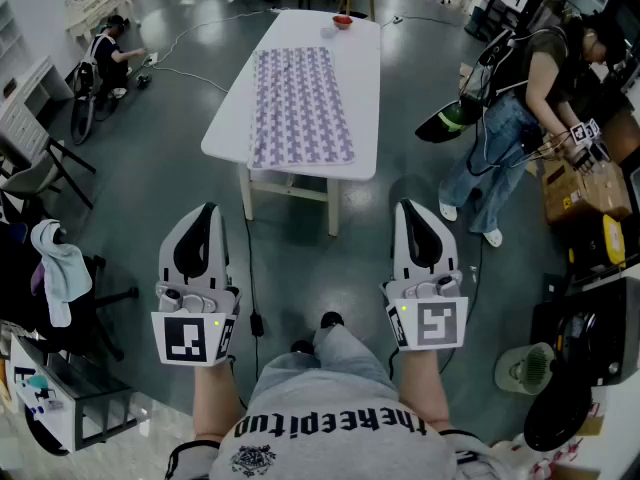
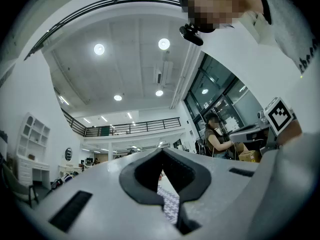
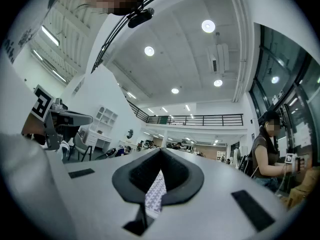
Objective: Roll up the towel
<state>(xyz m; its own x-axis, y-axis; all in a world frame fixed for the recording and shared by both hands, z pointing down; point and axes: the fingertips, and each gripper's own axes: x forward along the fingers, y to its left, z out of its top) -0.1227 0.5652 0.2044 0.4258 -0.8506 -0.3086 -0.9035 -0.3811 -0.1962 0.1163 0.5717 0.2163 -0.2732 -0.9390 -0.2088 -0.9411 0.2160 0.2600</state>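
Towel (image 1: 300,106) lies flat, reaching near edge of table (image 1: 366,98).

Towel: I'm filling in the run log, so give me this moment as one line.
stage: not begun | towel: flat on table | left gripper: shut, empty, short of table | right gripper: shut, empty, short of table

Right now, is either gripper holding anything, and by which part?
Nothing is held: the left gripper and right gripper are both shut and empty, short of the towel lying flat on the table.
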